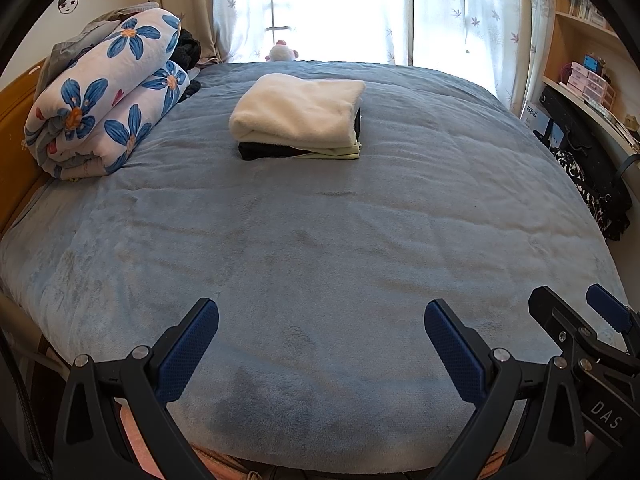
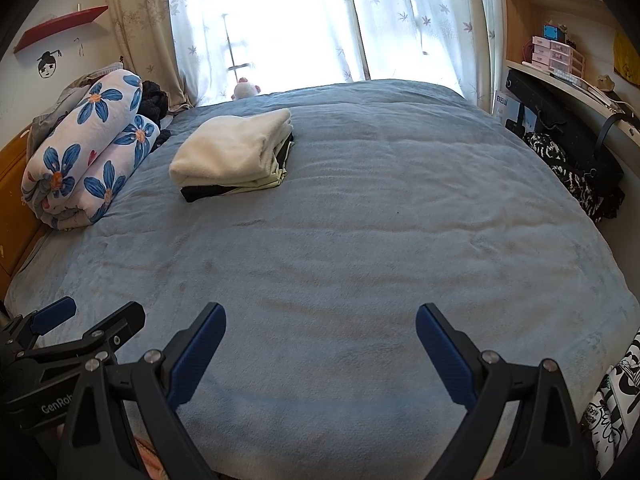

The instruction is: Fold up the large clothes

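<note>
A stack of folded clothes [image 1: 298,114] lies on the far middle of the blue bed [image 1: 320,240], with a cream fleece piece on top and pale yellow and black pieces under it. The right wrist view shows the same stack [image 2: 234,152] left of centre on the bed [image 2: 340,240]. My left gripper [image 1: 320,344] hovers open over the near edge of the bed, nothing between its blue pads. My right gripper [image 2: 320,348] is also open and empty, side by side with the left. Each gripper shows in the other's view: the right gripper [image 1: 576,312], the left gripper [image 2: 100,320].
A rolled floral quilt [image 1: 104,96] sits at the bed's far left against a wooden headboard [image 1: 12,128]. A small plush toy [image 1: 282,52] rests by the curtained window. A desk with shelves [image 1: 580,80] and dark patterned fabric [image 1: 588,188] line the right side.
</note>
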A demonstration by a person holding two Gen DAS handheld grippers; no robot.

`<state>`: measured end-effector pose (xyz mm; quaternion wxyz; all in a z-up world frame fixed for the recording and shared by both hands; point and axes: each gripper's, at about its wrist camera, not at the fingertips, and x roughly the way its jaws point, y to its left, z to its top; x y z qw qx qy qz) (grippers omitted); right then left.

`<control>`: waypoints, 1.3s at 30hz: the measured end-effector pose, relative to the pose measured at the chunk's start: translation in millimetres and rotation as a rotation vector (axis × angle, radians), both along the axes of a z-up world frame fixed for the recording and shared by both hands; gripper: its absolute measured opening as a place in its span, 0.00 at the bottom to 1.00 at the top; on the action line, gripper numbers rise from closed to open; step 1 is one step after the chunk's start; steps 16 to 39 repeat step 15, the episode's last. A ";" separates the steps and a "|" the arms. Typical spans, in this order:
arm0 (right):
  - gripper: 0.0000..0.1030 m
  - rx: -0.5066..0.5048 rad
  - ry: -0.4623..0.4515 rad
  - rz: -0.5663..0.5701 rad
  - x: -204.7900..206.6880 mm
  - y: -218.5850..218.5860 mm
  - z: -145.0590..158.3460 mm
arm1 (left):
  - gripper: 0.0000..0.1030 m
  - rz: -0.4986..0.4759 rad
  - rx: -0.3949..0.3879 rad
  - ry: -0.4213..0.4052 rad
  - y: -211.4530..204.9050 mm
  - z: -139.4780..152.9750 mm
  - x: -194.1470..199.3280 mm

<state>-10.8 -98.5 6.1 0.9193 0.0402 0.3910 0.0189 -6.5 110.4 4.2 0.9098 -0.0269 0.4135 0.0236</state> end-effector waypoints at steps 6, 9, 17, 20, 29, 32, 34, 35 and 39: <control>0.94 0.000 0.003 0.001 -0.2 0.5 -0.1 | 0.99 0.006 -0.002 0.006 1.8 -0.7 -2.8; 0.94 0.000 0.006 0.001 -1.0 1.9 -1.4 | 0.99 0.008 -0.002 0.010 0.3 -1.2 -2.2; 0.94 -0.001 0.011 0.001 -5.6 6.0 -6.8 | 0.99 0.010 -0.005 0.018 1.1 -2.6 -1.6; 0.94 -0.001 0.011 0.001 -5.6 6.0 -6.8 | 0.99 0.010 -0.005 0.018 1.1 -2.6 -1.6; 0.94 -0.001 0.011 0.001 -5.6 6.0 -6.8 | 0.99 0.010 -0.005 0.018 1.1 -2.6 -1.6; 0.94 -0.001 0.011 0.001 -5.6 6.0 -6.8 | 0.99 0.010 -0.005 0.018 1.1 -2.6 -1.6; 0.94 -0.001 0.011 0.001 -5.6 6.0 -6.8 | 0.99 0.010 -0.005 0.018 1.1 -2.6 -1.6; 0.94 -0.001 0.011 0.001 -5.6 6.0 -6.8 | 0.99 0.010 -0.005 0.018 1.1 -2.6 -1.6; 0.94 -0.001 0.011 0.001 -5.6 6.0 -6.8 | 0.99 0.010 -0.005 0.018 1.1 -2.6 -1.6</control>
